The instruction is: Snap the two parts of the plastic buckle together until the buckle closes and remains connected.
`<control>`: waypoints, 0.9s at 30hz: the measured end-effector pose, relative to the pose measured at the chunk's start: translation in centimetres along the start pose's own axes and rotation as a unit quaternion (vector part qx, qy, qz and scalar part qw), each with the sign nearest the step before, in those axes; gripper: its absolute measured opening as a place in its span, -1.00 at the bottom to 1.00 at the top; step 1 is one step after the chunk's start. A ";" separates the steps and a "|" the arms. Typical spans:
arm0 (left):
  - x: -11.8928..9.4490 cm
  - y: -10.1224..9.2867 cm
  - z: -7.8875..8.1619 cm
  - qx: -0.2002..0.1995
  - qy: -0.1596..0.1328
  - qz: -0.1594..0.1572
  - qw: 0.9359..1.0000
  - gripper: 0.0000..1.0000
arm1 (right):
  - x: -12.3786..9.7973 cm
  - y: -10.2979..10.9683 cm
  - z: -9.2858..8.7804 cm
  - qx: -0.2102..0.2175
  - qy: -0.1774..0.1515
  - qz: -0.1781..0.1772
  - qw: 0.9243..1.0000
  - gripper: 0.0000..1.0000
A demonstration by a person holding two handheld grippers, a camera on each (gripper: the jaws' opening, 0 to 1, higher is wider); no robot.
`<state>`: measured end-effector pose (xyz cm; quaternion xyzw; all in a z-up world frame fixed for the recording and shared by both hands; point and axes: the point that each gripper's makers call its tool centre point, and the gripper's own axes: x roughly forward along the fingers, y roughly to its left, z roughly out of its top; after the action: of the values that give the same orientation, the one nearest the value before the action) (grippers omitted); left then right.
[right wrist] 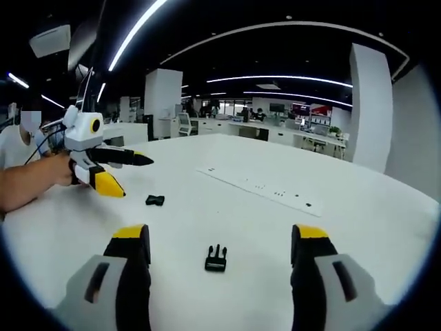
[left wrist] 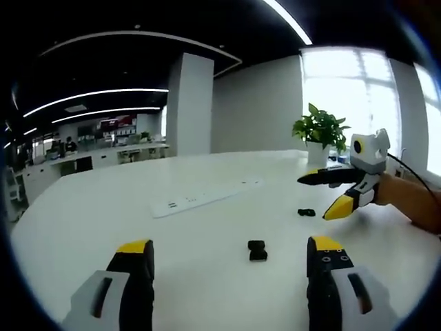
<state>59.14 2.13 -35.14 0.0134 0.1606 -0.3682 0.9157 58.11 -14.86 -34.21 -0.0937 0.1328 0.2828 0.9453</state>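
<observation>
Two black buckle parts lie apart on the white table (left wrist: 207,276). The socket part (left wrist: 257,249) (right wrist: 155,200) rests just ahead of my left gripper (left wrist: 229,247), whose yellow-tipped jaws stand wide open and empty. The pronged part (right wrist: 216,258) (left wrist: 306,212) lies on the table between the open jaws of my right gripper (right wrist: 220,233), untouched. Each gripper appears in the other's view, open and hovering above the table: the right gripper (left wrist: 315,198) and the left gripper (right wrist: 135,178).
A long white power strip (left wrist: 207,196) (right wrist: 258,185) lies flat on the table beyond the parts. A potted plant (left wrist: 320,131) stands at the far edge by the window. A person's forearm (right wrist: 27,183) holds the left gripper. Office desks fill the background.
</observation>
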 end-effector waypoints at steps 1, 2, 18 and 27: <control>0.1 0.0 0.1 0.002 0.000 -0.001 1.000 0.84 | -0.1 -0.1 0.0 0.000 -0.002 -0.002 1.000 0.66; 0.3 0.0 0.3 0.002 0.000 -0.001 1.000 0.84 | -0.1 -0.4 0.1 0.002 -0.003 -0.004 1.000 0.65; 1.3 -0.5 0.3 0.018 0.007 -0.009 1.000 0.76 | 1.7 -2.0 0.3 0.021 -0.012 -0.017 1.000 0.53; 1.8 -0.6 0.6 0.040 0.012 -0.012 0.999 0.70 | 1.5 -2.5 0.4 0.011 -0.009 -0.018 1.000 0.52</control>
<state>60.07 0.39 -35.01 0.0526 0.1566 -0.3856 0.9078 60.79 -16.10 -34.03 -0.0829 0.1253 0.2650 0.9525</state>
